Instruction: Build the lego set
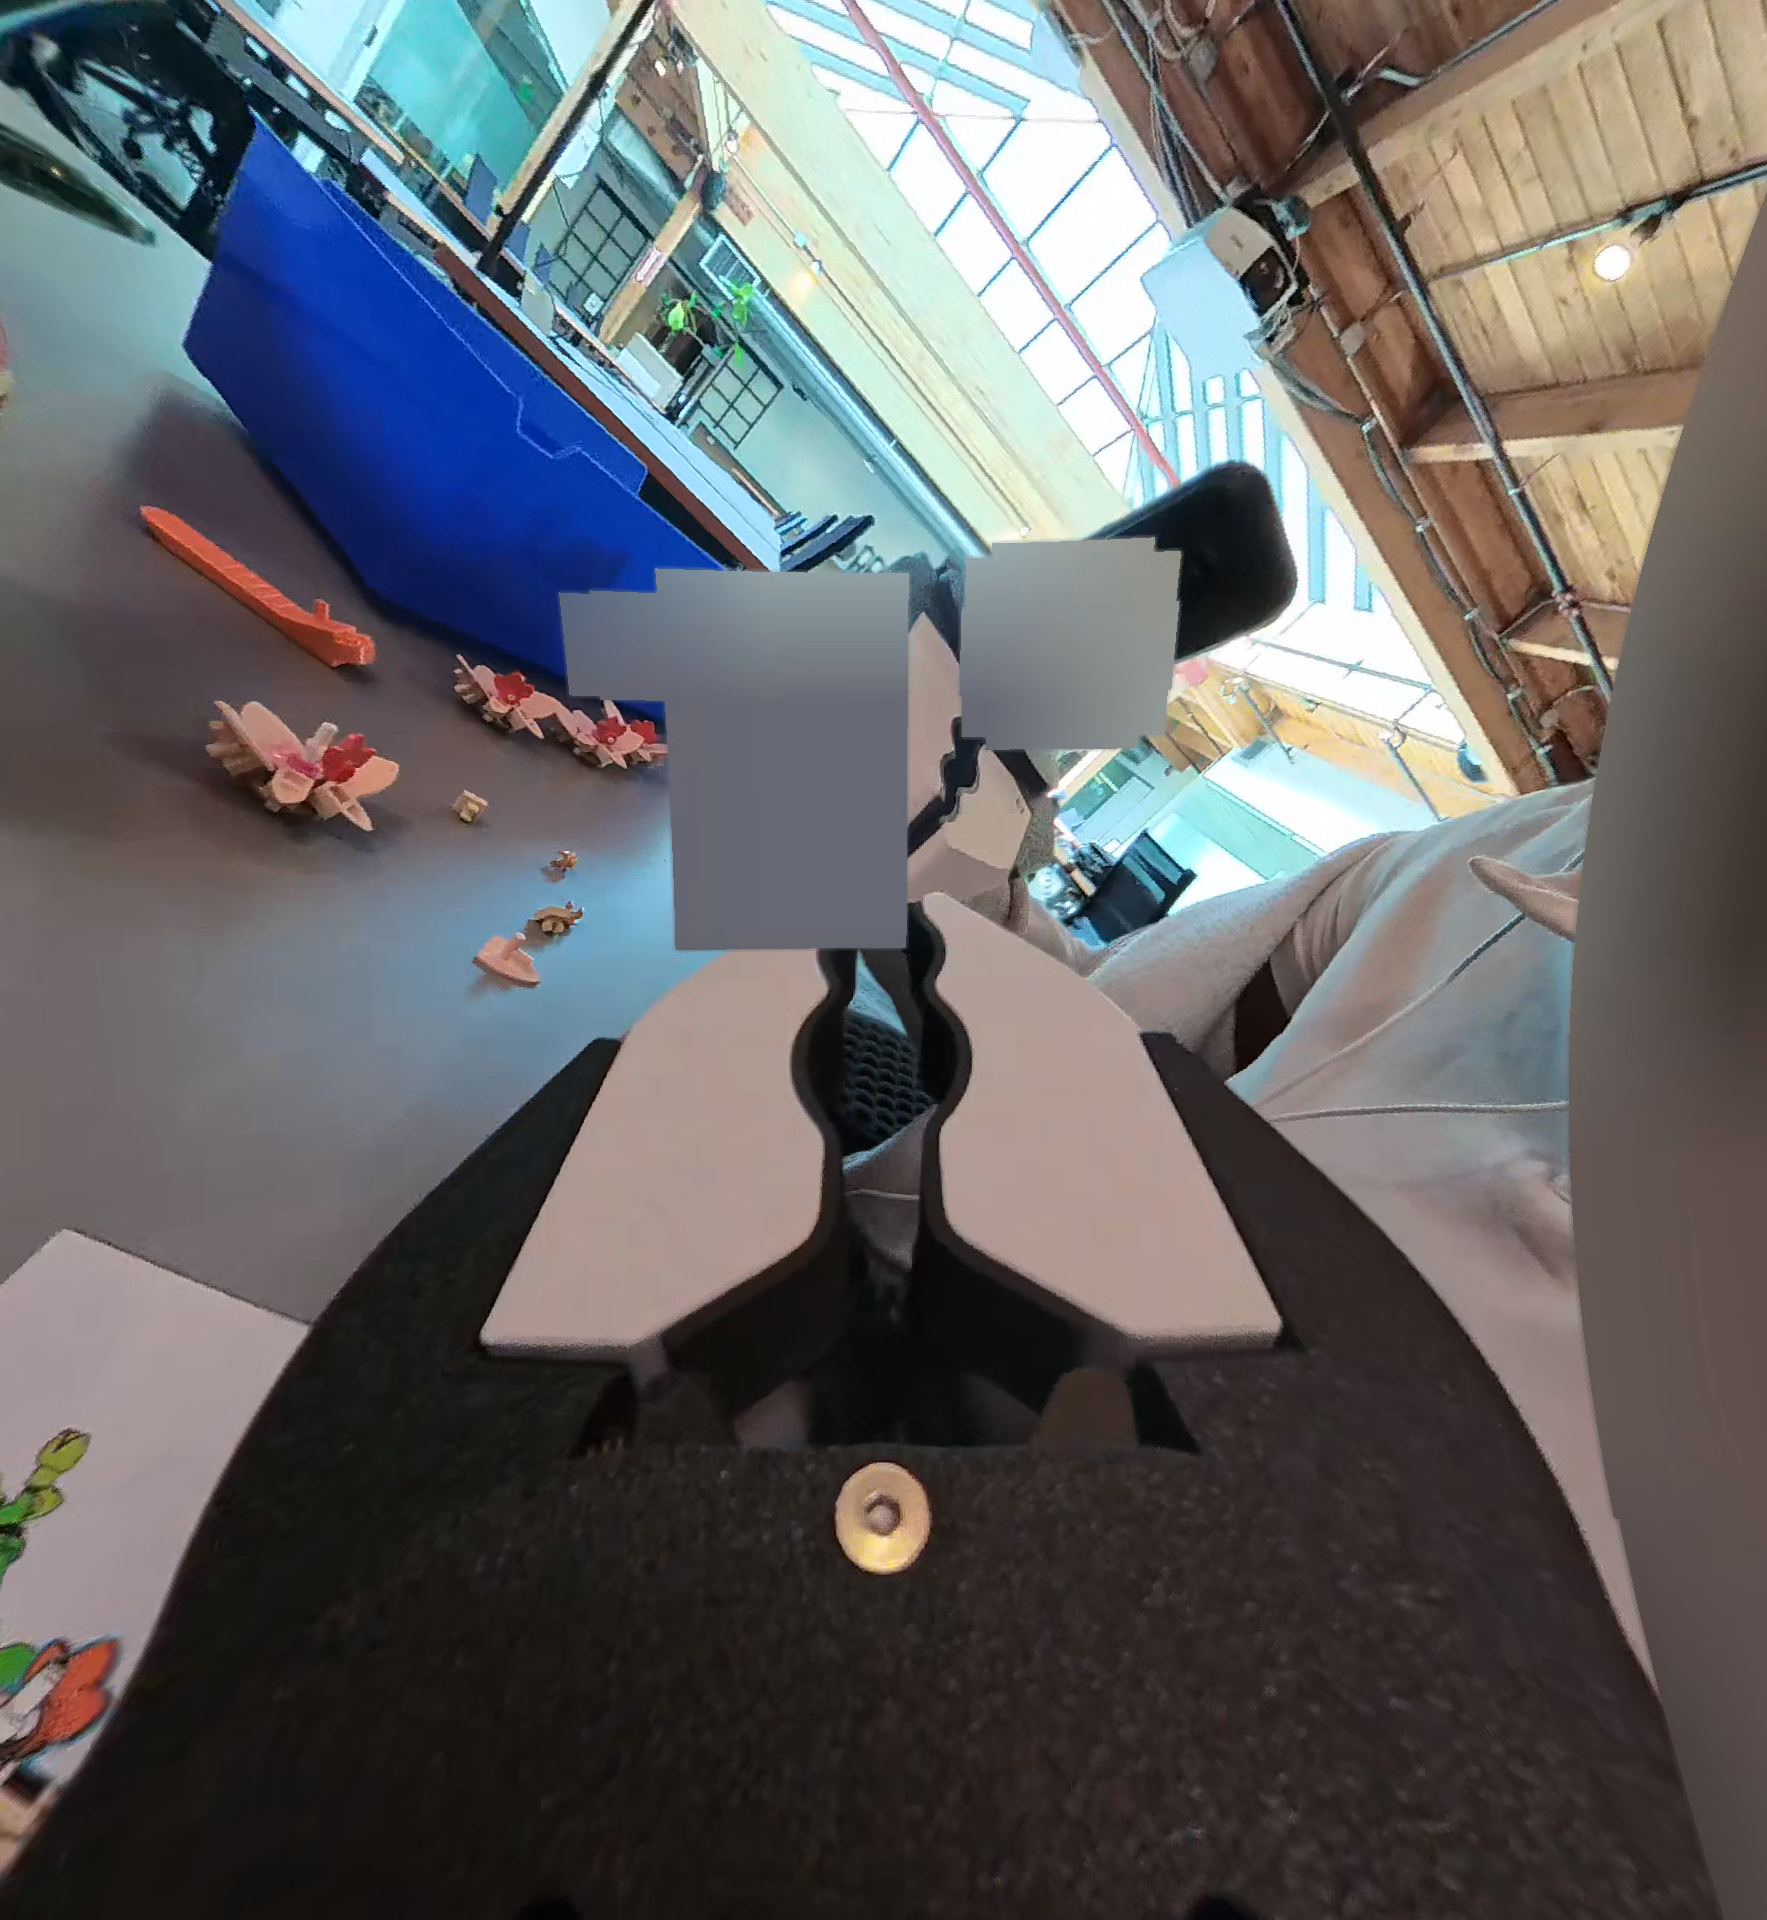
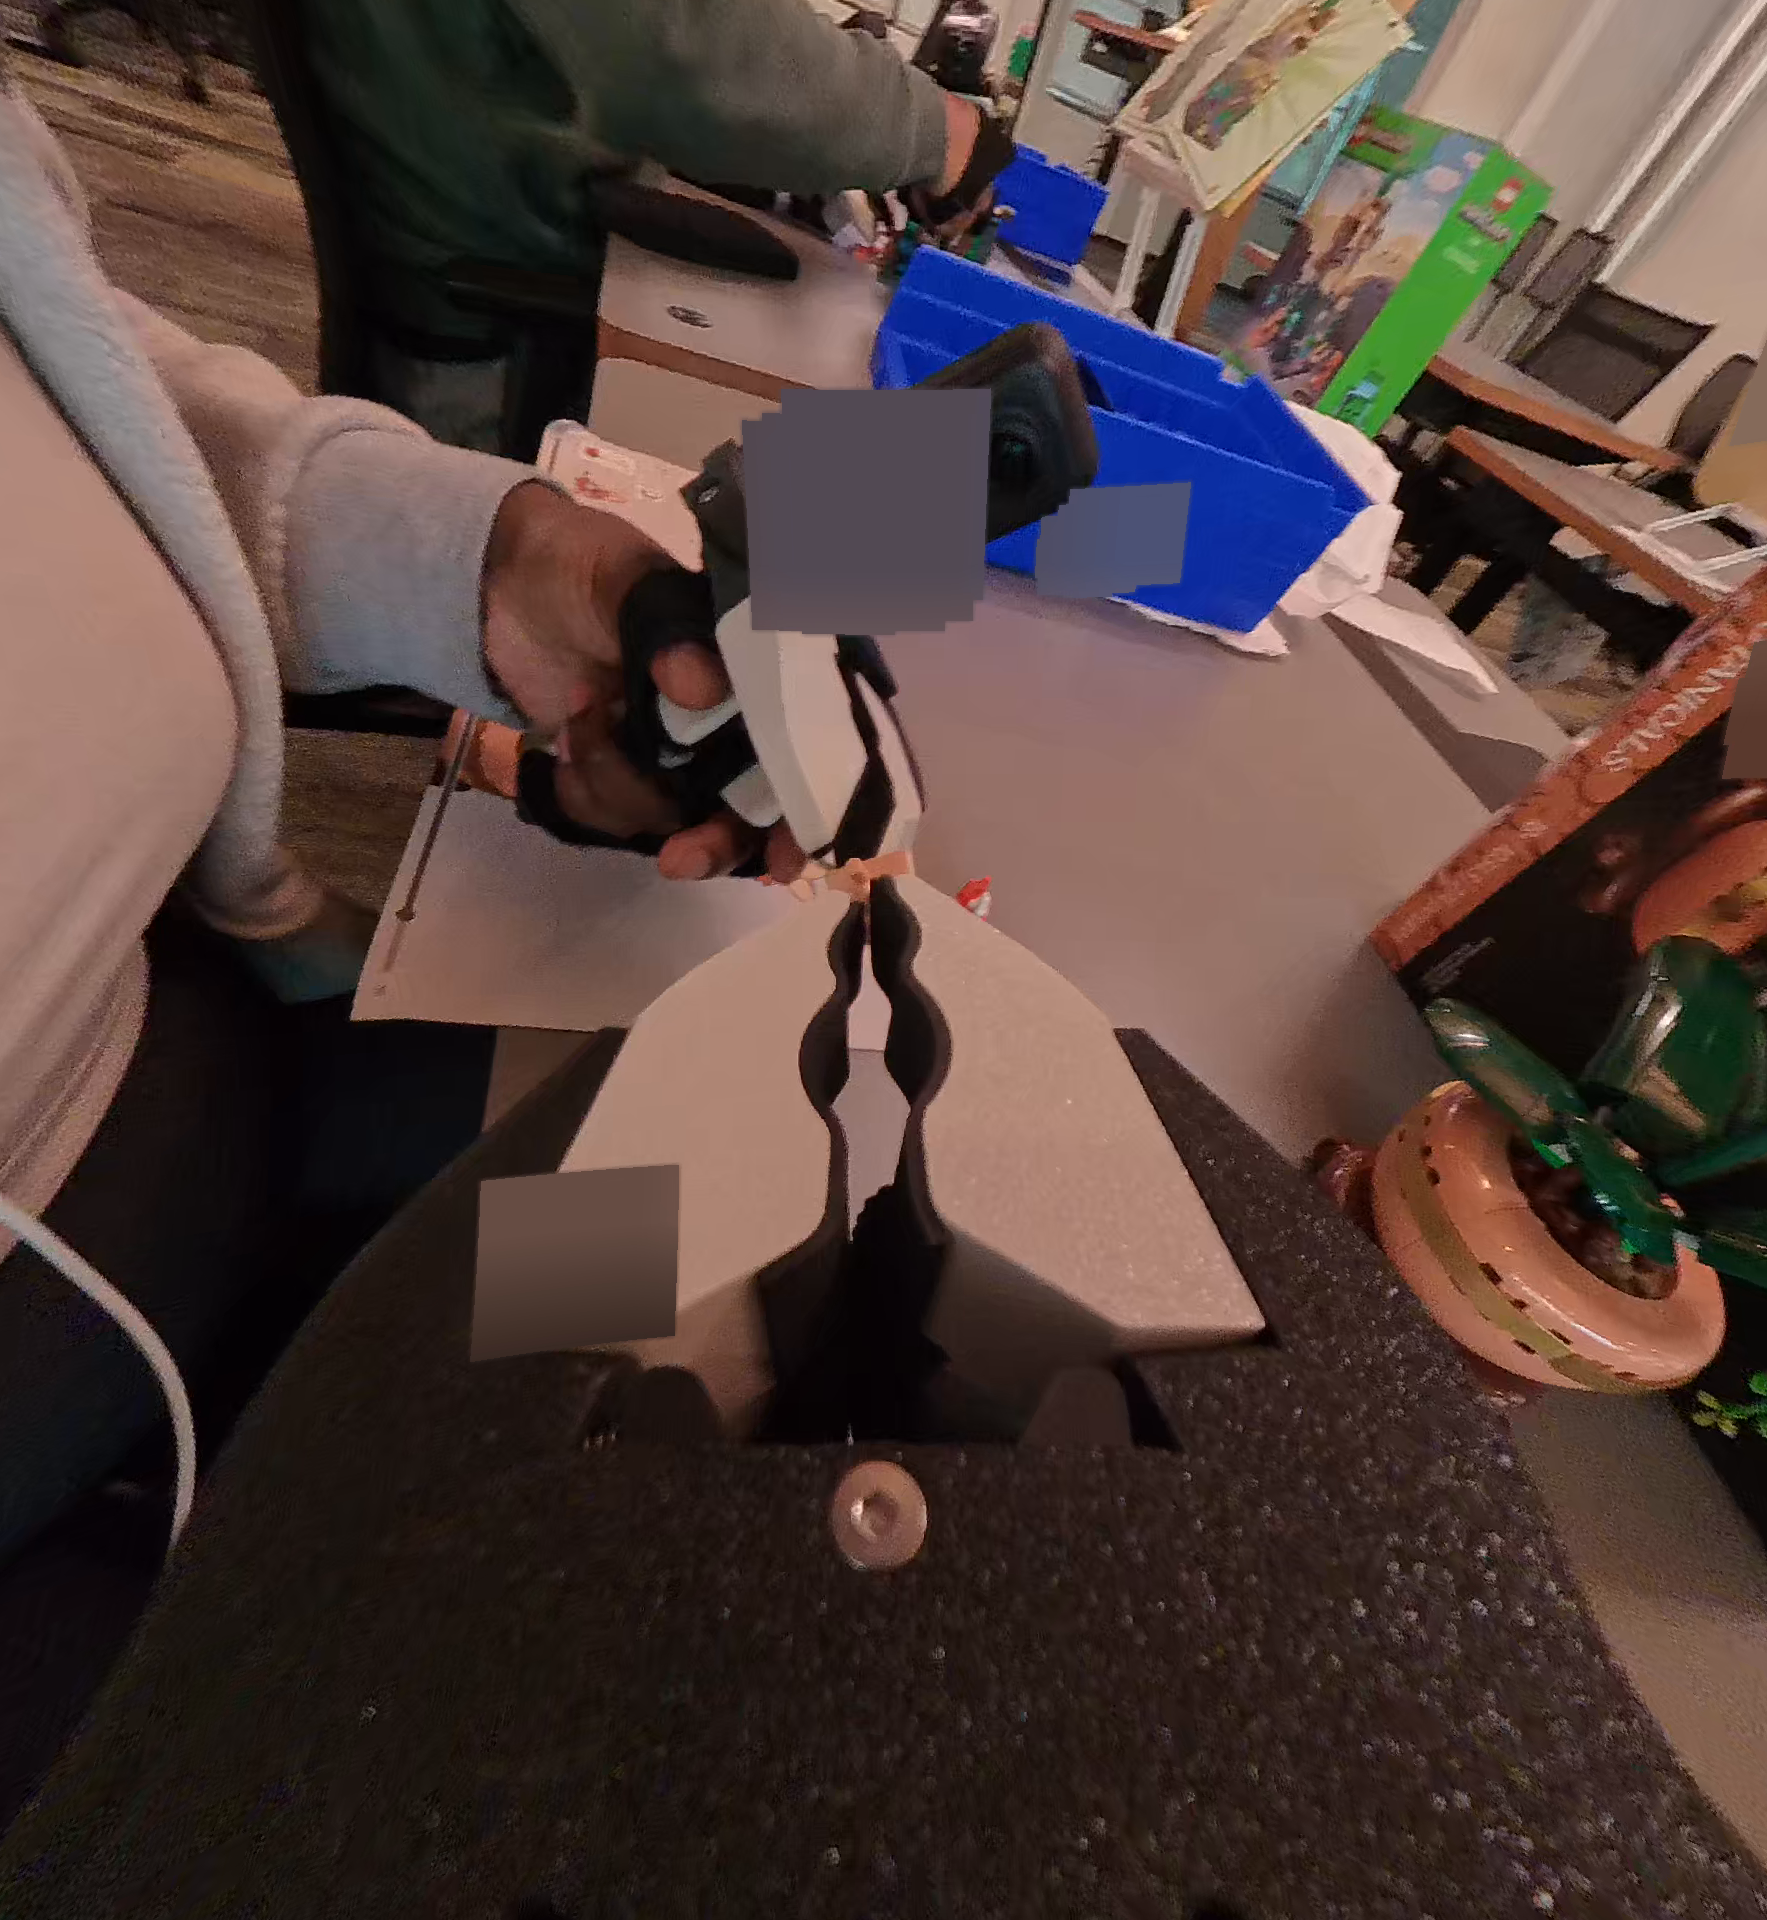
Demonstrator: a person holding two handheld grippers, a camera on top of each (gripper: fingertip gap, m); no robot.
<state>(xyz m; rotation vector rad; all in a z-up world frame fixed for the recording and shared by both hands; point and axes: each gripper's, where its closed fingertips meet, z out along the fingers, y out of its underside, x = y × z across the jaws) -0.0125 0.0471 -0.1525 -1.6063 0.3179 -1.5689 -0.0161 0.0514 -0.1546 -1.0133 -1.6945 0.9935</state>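
Observation:
In the right wrist view my right gripper (image 2: 868, 909) is shut on the thin lower part of a small tan lego assembly (image 2: 858, 875), held above the grey table (image 2: 1170, 810). My left gripper (image 2: 848, 847), held in a hand, comes down from above and is shut on the same assembly's top. In the left wrist view my left gripper (image 1: 910, 920) has its jaws nearly together and its tips are hidden by a blurred patch. The right gripper (image 1: 967, 774) shows just beyond it. Pink-and-red lego flower pieces (image 1: 297, 769) lie on the table to the left.
A blue bin (image 2: 1170, 436) stands at the back of the table. A built lego plant pot (image 2: 1544, 1247) and the set's box (image 2: 1585, 852) stand on the right. An orange brick separator (image 1: 255, 587), several small loose parts (image 1: 507, 958) and the instruction booklet (image 1: 17, 1558) lie left. Another person (image 2: 650, 125) works behind. Both grippers' tips are close together, under 4 cm apart. The built lego plant pot (image 2: 1544, 1247) is about 20 cm from both grippers' fingertips.

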